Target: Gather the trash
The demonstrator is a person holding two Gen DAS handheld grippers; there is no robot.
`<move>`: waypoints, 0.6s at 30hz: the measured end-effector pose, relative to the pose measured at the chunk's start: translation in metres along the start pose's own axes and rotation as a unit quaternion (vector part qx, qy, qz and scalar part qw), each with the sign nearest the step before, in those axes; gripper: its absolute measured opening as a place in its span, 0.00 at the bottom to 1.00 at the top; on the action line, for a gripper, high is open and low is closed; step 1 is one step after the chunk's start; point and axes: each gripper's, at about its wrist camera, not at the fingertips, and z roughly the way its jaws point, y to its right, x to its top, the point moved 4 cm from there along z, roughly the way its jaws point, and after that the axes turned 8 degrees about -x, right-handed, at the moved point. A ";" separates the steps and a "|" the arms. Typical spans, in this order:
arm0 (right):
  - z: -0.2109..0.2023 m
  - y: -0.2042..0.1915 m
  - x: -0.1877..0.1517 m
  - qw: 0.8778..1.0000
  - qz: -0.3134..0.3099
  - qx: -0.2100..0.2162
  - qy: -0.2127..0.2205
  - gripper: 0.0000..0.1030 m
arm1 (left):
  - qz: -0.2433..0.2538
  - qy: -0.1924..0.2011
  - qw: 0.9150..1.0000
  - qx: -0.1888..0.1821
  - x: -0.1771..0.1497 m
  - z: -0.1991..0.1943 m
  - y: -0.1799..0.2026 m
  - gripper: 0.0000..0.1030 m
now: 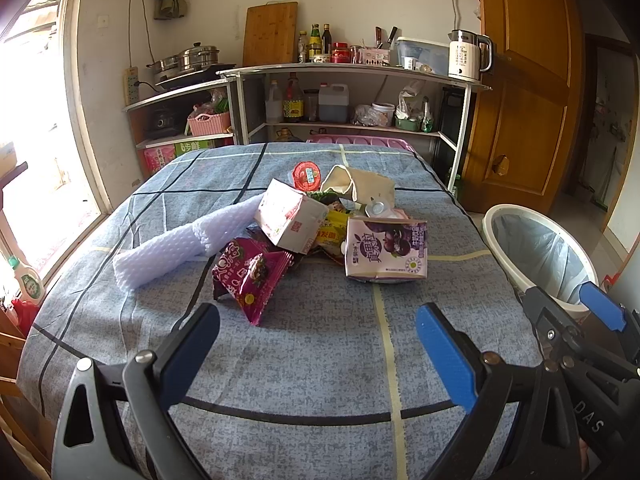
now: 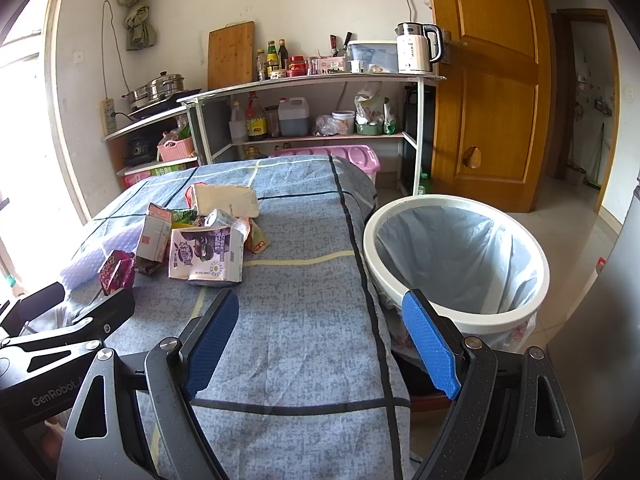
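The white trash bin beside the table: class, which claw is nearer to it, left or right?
Right. The right claw hangs open at the table's edge with the white trash bin just ahead of its right finger. The left claw, also open, sits farther over the table, facing the trash pile.

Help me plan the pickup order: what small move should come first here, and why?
Probably ease the left tool forward toward the magenta snack wrapper. Both tools are open and hold nothing, that wrapper lies nearest at the pile's front edge, and the lined trash bin stands beside the table by the right tool.
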 end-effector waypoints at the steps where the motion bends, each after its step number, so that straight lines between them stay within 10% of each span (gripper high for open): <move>1: 0.000 0.000 0.000 1.000 0.000 0.000 0.000 0.82 | 0.000 0.000 1.000 0.000 0.000 0.000 0.000 0.97; 18: -0.001 0.001 0.001 1.000 0.000 0.000 0.000 0.82 | 0.001 0.000 1.000 0.000 0.000 0.000 -0.001 0.97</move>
